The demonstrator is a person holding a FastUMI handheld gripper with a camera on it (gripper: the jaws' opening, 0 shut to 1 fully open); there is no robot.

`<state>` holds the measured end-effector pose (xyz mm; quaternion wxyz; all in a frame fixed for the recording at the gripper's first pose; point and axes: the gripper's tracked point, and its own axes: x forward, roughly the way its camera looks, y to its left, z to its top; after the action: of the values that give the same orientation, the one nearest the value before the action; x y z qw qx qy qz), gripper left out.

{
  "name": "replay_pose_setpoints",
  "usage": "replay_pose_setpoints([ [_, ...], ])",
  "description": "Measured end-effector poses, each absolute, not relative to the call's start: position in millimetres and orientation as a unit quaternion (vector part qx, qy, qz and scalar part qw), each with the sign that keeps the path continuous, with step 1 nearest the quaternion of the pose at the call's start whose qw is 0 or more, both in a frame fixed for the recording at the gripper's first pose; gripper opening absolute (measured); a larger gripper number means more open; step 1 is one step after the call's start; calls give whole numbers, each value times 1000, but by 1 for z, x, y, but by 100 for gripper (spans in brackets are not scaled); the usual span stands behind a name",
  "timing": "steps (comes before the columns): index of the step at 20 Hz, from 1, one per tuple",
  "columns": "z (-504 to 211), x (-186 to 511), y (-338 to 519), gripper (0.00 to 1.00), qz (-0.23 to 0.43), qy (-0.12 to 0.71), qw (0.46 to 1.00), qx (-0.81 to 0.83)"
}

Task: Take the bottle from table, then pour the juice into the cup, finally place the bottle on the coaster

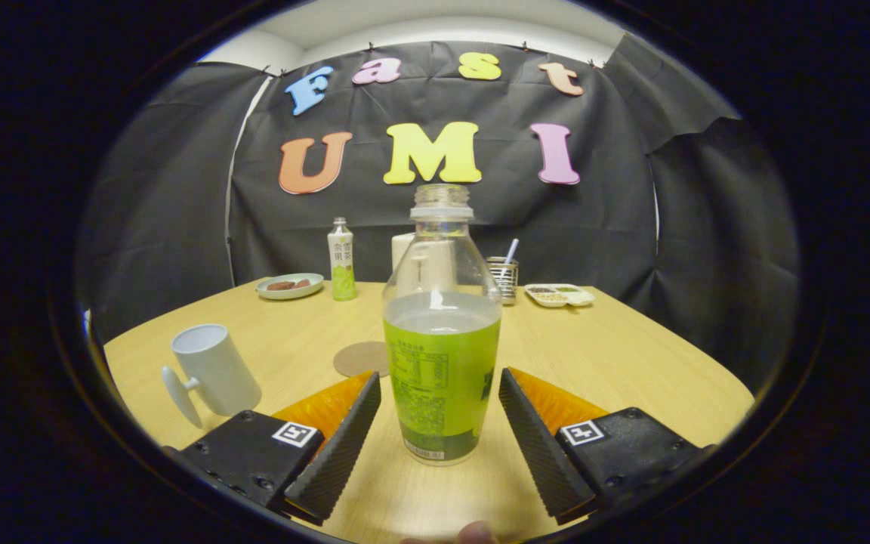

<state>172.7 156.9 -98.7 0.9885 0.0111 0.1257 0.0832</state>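
The uncapped bottle [441,332] stands on the table [631,355] between the gripper's [439,393] spread fingers, coaster [362,357] just behind-left, cup [212,370] farther left.

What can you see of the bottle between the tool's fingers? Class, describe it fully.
The bottle is clear plastic with a ribbed neck and no cap. A green label wraps its lower half, and pale liquid fills it to just above the label. It stands upright on the wooden table, between the fingers of the open tool, which flank it with a gap on each side and do not touch it. A round coaster lies just behind it, and a white cup stands off to one side.
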Motion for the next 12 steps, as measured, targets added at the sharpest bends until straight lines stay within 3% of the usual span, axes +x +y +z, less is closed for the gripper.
replay_pose_setpoints([
  [5, -103, 182, 157, 99, 67, 131, 989, 21],
  [9, -104, 185, 157, 83, 59, 134, 989, 27],
  [12, -104, 183, 163, 80, 64, 141, 988, 11],
])
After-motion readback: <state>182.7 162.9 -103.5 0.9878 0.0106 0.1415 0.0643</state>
